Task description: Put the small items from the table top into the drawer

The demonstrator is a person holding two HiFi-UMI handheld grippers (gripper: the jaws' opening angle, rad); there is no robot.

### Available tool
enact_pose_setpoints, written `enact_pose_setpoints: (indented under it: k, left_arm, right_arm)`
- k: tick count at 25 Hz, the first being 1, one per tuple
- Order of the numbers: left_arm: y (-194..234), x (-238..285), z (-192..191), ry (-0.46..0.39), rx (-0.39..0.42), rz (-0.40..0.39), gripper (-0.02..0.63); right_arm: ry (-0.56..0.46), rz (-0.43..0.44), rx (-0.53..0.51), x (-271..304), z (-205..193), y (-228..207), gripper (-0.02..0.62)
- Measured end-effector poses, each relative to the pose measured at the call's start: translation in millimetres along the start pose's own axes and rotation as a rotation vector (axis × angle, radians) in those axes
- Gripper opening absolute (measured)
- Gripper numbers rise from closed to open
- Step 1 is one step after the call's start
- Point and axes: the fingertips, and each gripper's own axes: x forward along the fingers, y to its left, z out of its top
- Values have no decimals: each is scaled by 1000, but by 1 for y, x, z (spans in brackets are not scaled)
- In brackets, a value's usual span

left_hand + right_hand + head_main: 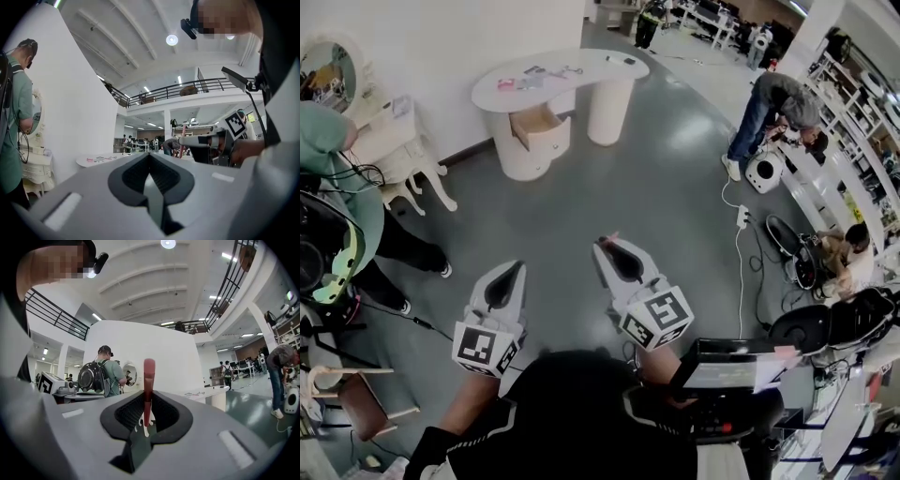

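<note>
**Carrying a slim red stick, with the table far off**

Lower centre, the left gripper [508, 278] is keeping its jaws pressed together on nothing, while the right gripper [147, 416] is pinching a thin red stick [148, 380] that is standing up out of its pads. Well apart at upper centre, the white table [591, 67] is showing its open drawer [534, 125], with small items [528, 79] lying on top. Being gripped so narrowly, the stick may be slipping or tilting loose on the way over. No writing is legible.
</note>
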Motion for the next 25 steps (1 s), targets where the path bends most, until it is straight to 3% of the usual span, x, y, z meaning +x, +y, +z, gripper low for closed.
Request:
enact_pose_setpoints:
  k: [12, 25]
  left_arm:
    - [21, -4, -9, -2, -15, -99, 0]
    - [32, 65, -14, 45, 35, -122, 0]
  right_arm:
    - [4, -56, -8, 19, -5, 22, 51]
    - [-17, -46, 28, 63, -3, -42, 51]
